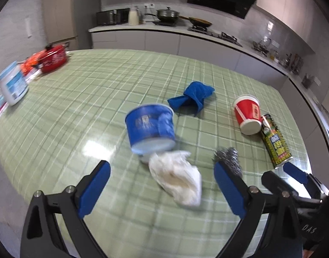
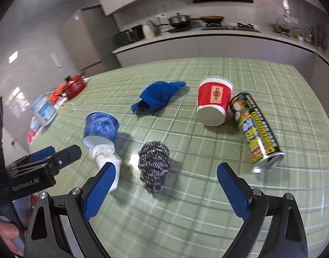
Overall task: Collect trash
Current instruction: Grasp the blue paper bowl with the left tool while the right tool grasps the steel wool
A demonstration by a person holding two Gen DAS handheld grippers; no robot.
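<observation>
On the green checked table (image 1: 100,81) lie a crumpled white tissue (image 1: 177,178), a tipped blue cup (image 1: 150,126), a blue cloth (image 1: 192,99), a tipped red cup (image 1: 248,115), a yellow-green can (image 1: 276,139) and a steel wool ball (image 1: 228,157). My left gripper (image 1: 162,189) is open, its jaws either side of the tissue just above the table. My right gripper (image 2: 164,189) is open and empty, with the steel wool ball (image 2: 154,167) between its fingers. The tissue (image 2: 106,157), blue cup (image 2: 101,129), blue cloth (image 2: 160,97), red cup (image 2: 213,104) and can (image 2: 256,129) show in the right wrist view.
A white jar (image 1: 13,86), a red pot (image 1: 53,58) and orange packets (image 1: 31,63) stand along the table's left edge. A kitchen counter (image 1: 185,30) with pans runs behind the table. The right gripper shows at the left wrist view's right edge (image 1: 293,185).
</observation>
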